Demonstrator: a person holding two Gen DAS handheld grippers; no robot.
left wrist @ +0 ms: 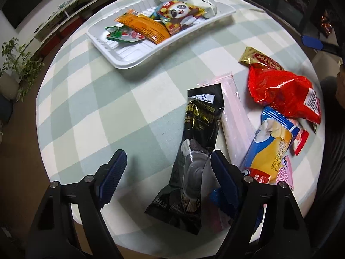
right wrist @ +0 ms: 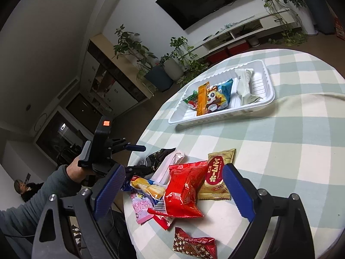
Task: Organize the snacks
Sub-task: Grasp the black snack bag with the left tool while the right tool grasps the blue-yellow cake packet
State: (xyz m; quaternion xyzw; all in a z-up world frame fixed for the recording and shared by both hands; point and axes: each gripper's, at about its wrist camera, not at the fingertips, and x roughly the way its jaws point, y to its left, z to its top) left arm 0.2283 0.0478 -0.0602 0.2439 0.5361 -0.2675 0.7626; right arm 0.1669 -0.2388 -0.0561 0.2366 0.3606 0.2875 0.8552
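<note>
My left tongs are wide open and hold nothing. They hang low over the round table with the green and white checked cloth. The black snack packet lies flat on the cloth between the two fingers. Its lower part lies close against the right finger, and I cannot tell if they touch. Just to the right of the black packet lies a pale pink packet, and next to it a blue and yellow packet. The crumpled red bag lies partly on this blue one, and behind the red bag there is a gold packet.

Further back on the table stands the white tray. In it, from left to right, I see a small green and red packet, an orange packet, a panda packet and a pale packet.

My right tongs are also wide open and hold nothing. They hover above the pile of loose snacks, with the red bag between the fingers. At the near edge lies a dark red packet, a little apart from the pile. The white tray is well apart from the pile, across the table.
</note>
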